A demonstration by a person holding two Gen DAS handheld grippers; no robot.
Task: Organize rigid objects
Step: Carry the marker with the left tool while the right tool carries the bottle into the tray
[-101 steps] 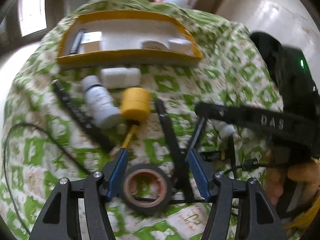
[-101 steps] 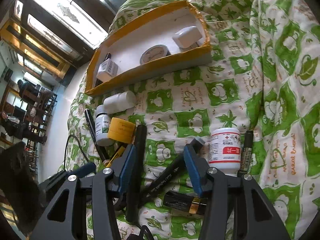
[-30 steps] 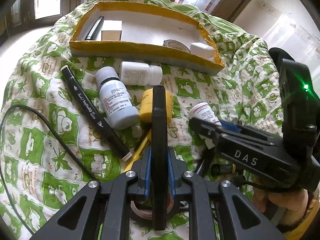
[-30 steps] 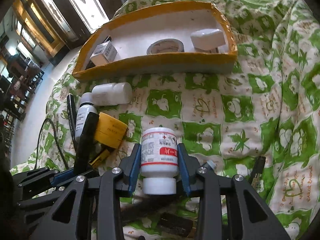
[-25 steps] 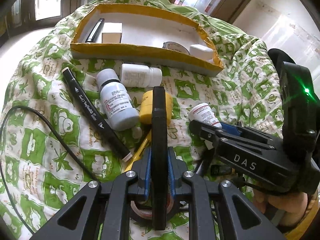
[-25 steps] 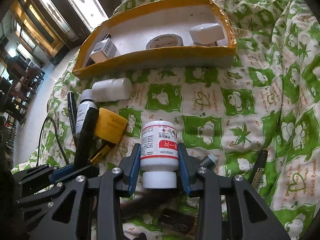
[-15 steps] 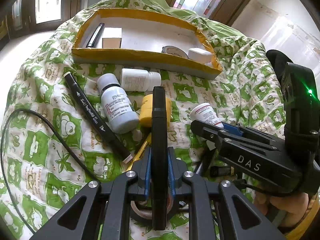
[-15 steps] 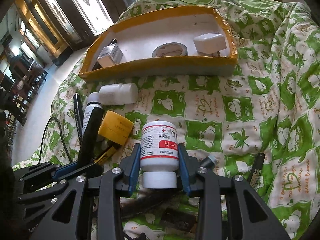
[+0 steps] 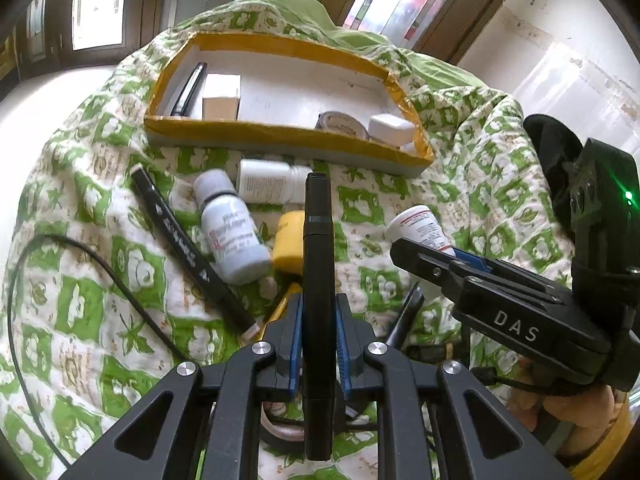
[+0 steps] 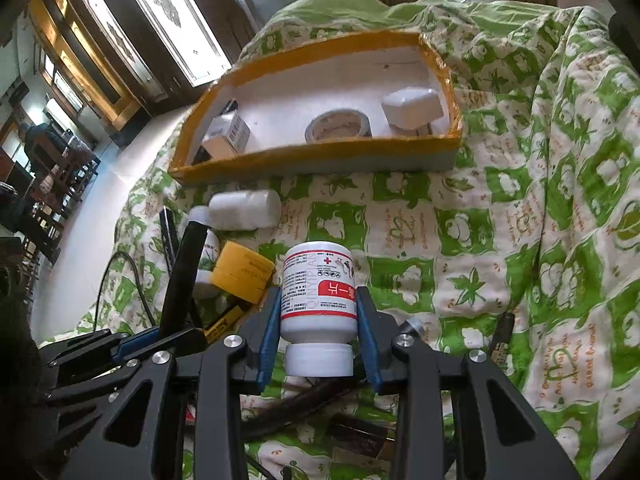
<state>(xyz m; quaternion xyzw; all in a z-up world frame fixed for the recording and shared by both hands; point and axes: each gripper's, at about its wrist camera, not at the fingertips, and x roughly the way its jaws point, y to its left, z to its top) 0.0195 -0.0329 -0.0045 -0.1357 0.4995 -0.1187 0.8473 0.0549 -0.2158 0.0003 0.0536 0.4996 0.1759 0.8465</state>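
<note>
One marker (image 9: pixel 318 280) pointing trayward (bottle (image 10: pixel 319 288) cap-down)

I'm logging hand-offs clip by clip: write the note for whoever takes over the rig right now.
Left claw: shut on a black marker.
Right claw: shut on a white pill bottle, cap toward the camera.
Done: the yellow-rimmed tray holds a pen, a small box, a tape roll and a white block.
Left: both held items, plus on the quilt a grey bottle, a white bottle, a yellow roll, another marker, black tape.
</note>
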